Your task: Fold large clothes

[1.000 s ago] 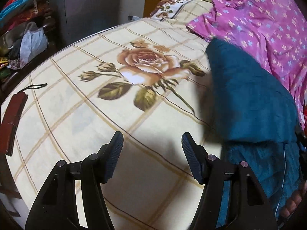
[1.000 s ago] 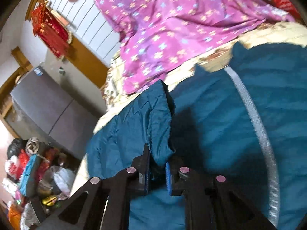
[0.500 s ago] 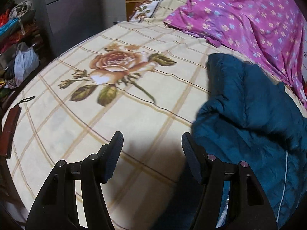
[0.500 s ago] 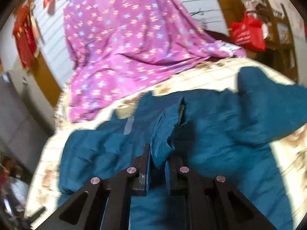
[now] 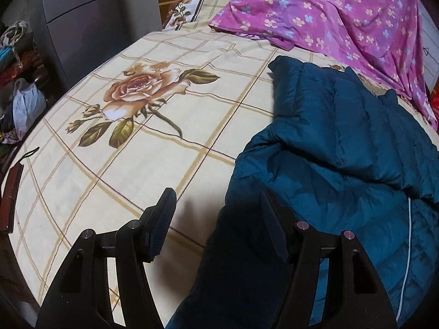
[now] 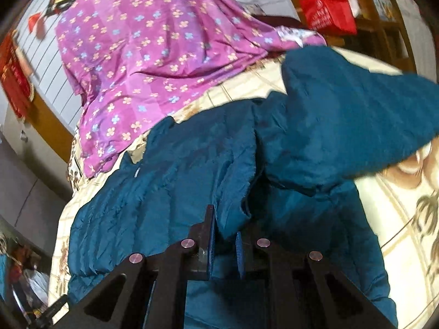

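A large teal quilted jacket [image 5: 343, 148] lies on the bed, at the right of the left wrist view, with a sleeve or flap folded over its body. My left gripper [image 5: 218, 208] is open and empty, low over the jacket's left edge; its right finger is over the fabric. In the right wrist view my right gripper [image 6: 225, 235] is shut on a pinched fold of the jacket [image 6: 192, 170] and holds it just above the rest. One teal sleeve [image 6: 356, 115] spreads out to the right.
The bed has a cream checked sheet with a rose print [image 5: 142, 87]. A purple flowered cloth [image 5: 329, 13] lies at the far side, also in the right wrist view [image 6: 153, 44]. A grey cabinet [image 5: 82, 19] and piled clutter [image 5: 19, 101] stand left of the bed. A red bag [image 6: 326, 11] hangs at the back right.
My right gripper has carried the pinched fold across the jacket, turning to the right and lowering. The folded flap now lies over the jacket body. My left gripper has shifted right toward the jacket's edge, still open.
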`<state>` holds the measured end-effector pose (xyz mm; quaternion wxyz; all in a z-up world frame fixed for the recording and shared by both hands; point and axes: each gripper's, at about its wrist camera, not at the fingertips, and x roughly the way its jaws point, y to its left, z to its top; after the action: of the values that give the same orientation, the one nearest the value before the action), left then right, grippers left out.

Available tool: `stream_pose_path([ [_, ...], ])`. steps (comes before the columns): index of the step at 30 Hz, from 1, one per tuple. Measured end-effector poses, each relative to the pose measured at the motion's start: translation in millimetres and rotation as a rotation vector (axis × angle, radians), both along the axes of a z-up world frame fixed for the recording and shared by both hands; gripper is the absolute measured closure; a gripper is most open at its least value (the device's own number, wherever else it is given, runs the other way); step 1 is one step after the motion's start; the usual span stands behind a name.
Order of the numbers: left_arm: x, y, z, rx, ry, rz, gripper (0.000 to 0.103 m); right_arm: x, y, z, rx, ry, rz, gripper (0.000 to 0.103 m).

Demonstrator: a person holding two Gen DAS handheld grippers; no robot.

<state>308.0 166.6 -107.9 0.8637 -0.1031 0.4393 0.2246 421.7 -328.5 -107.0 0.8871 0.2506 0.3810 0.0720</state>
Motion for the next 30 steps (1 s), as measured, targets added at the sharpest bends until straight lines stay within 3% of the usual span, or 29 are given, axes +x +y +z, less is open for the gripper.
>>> stream_pose_path([
  [2,0.7,-0.2,-0.5,-0.002,0.002,-0.001,0.04,1.6,-5.5,-9.1,0.068,0.023,0.007,0.09],
  [6,0.5,-1.2,-0.4,0.0,0.001,-0.007,0.04,-2.5,-24.9,-17.7,0.096,0.062,-0.08,0.064],
  [11,-0.6,-0.9,-0.1,-0.009,0.002,0.0,0.04,-10.0,-31.1,-10.0,0.081,0.04,-0.109,0.064],
  [14,-1.2,-1.9,0.6,-0.007,-0.001,0.0,0.04,-21.1,-20.9,17.3,-0.005,-0.07,-0.128,0.064],
  [16,-1.0,-3.6,0.5,-0.001,0.0,-0.005,0.04,-25.6,-0.3,38.0,-0.055,-0.168,-0.078,0.064],
  [18,-0.1,-3.9,-0.3,0.004,0.002,-0.009,0.04,-19.5,25.1,43.1,-0.06,-0.19,0.027,0.064],
  [22,0.4,-2.3,-2.6,0.009,0.01,-0.008,0.04,4.7,69.4,25.1,-0.133,-0.069,0.17,0.064],
  [24,0.5,-1.0,-3.2,0.009,0.011,-0.007,0.04,18.5,72.5,3.0,-0.165,0.047,0.177,0.064],
  [26,0.2,0.2,-3.7,0.01,0.012,-0.005,0.04,24.9,63.6,-9.7,-0.163,0.102,0.155,0.066],
  [30,1.4,1.5,-5.7,0.003,0.017,-0.004,0.04,26.6,46.5,-14.9,-0.264,0.142,0.078,0.071],
])
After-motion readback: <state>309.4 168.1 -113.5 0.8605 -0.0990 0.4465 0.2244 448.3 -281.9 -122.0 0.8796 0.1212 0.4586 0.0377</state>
